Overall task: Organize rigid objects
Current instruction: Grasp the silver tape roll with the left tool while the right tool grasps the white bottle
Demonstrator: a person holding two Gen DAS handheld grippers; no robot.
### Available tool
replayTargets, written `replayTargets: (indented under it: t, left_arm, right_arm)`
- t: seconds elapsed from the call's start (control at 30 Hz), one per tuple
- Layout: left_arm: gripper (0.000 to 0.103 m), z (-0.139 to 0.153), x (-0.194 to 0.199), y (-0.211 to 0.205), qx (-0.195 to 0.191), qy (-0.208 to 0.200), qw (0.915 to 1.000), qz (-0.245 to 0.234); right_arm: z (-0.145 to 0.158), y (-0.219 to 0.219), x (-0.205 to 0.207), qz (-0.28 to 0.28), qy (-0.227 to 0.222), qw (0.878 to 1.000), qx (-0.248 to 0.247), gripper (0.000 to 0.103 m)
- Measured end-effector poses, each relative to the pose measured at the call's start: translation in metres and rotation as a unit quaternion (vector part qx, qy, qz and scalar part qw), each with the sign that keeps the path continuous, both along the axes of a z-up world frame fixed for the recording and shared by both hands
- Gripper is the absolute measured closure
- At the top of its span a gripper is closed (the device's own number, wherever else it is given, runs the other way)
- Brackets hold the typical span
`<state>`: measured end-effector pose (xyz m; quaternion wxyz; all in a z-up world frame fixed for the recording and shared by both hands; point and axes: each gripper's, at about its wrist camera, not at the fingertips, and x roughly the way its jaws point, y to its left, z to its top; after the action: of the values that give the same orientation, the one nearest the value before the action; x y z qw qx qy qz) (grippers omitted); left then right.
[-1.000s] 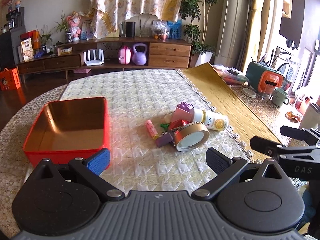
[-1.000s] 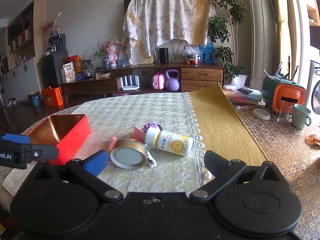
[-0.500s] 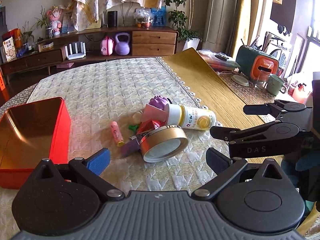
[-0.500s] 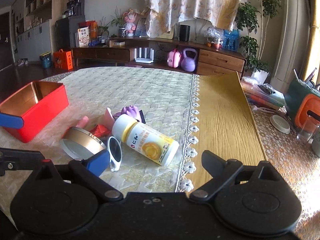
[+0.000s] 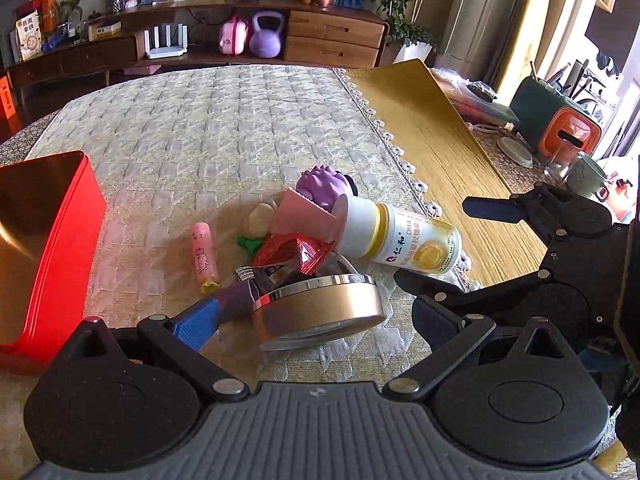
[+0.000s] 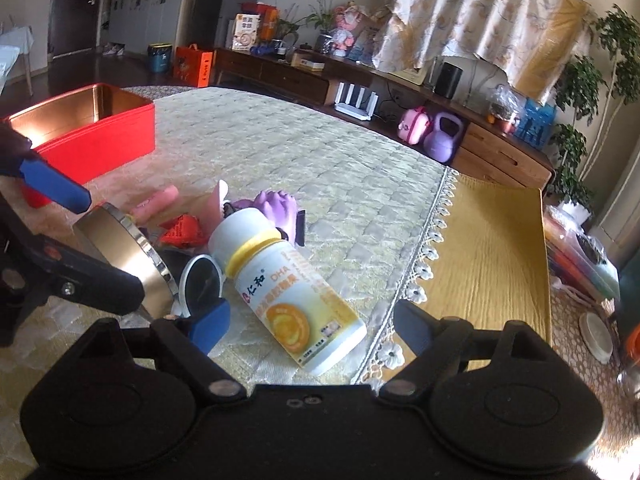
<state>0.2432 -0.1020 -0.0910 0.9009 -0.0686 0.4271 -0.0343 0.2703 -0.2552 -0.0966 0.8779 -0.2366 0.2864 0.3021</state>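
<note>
Daylight enters from windows right of the tongs; glare on the red tin (image 5: pixel 48 240); strong fisheye bending at edges; slight blur.

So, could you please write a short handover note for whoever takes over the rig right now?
Left claw: open, around the gold round tin, pads not pressing it.
Right claw: jaws closing, the white supplement bottle lies between them, not yet gripped.
Things: all still heaped on the quilted cloth: tin, bottle, pink tube, red packet, purple toy. The red box sits left of the heap, nothing visible in the part shown.
Done: nothing moved into the box yet.
Left: grip the tin and bottle, carry them to the box, then the small items.
</note>
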Motion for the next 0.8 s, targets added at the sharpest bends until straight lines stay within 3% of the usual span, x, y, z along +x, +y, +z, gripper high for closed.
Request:
replayTargets:
  t: [0.27,0.4,0.47,0.57,0.73,0.8]
  left_arm:
    - [0.001,-0.014,0.016,-0.002,0.005,0.026,0.9996,0.010]
    - [0.001,-0.014,0.017,0.000,0.005,0.022,0.9997,0.013]
    - [0.001,-0.015,0.017,0.000,0.004,0.024,0.9996,0.013]
    - [0.002,-0.017,0.018,0.002,-0.005,0.035,0.9993,0.012]
    - [0.010,-0.016,0.018,0.008,-0.019,0.037,0.9991,0.013]
    - [0.021,-0.016,0.017,0.008,-0.019,0.035,0.9992,0.008]
  right_arm:
    - [-0.015,0.014,0.002,0.045,-0.013,0.998,-0.037,0.025]
    - [-0.016,0.015,0.000,0.046,-0.023,0.998,-0.038,0.028]
    - [-0.016,0.014,0.000,0.042,-0.029,0.998,-0.037,0.037]
    - [-0.014,0.012,-0.001,0.036,-0.032,0.998,-0.037,0.039]
    - [-0.016,0.017,-0.009,0.032,-0.052,0.997,-0.056,0.043]
    - [-0.015,0.016,-0.012,0.026,-0.050,0.997,-0.053,0.044]
